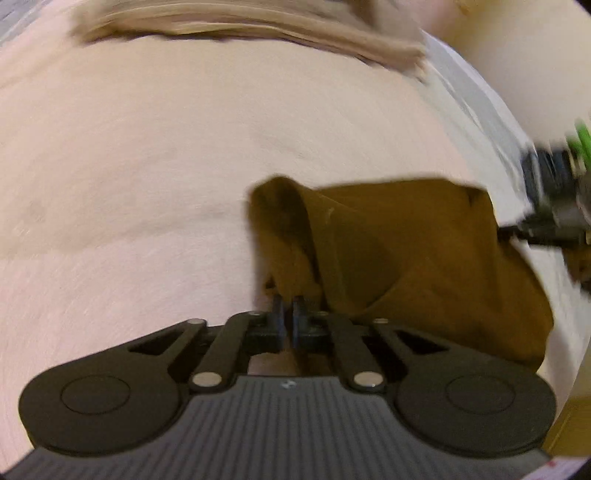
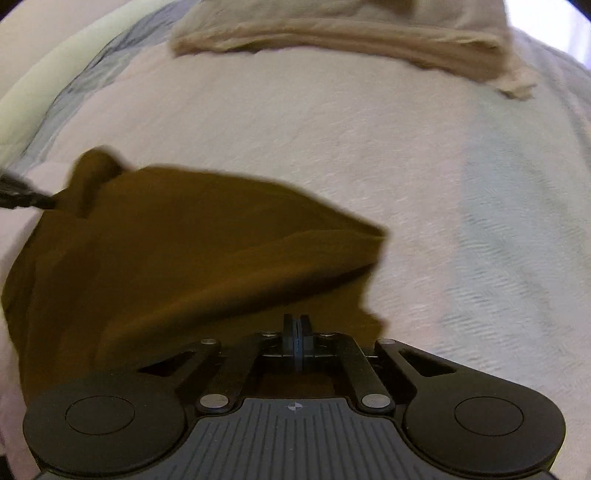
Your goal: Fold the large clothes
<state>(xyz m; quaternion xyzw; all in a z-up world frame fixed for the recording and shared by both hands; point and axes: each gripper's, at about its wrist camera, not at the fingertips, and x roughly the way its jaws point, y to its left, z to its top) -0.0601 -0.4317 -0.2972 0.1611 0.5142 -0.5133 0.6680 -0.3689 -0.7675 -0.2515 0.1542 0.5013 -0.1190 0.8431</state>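
Here both claws, left claw (image 1: 287, 308) and right claw (image 2: 296, 325), clamp brown garment (image 2: 192, 258); beige cloth (image 2: 351, 33) lies beyond.

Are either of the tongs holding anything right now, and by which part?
Both tongs grip the brown garment: left tongs pinch a bunched edge, right tongs clamp another edge of it.
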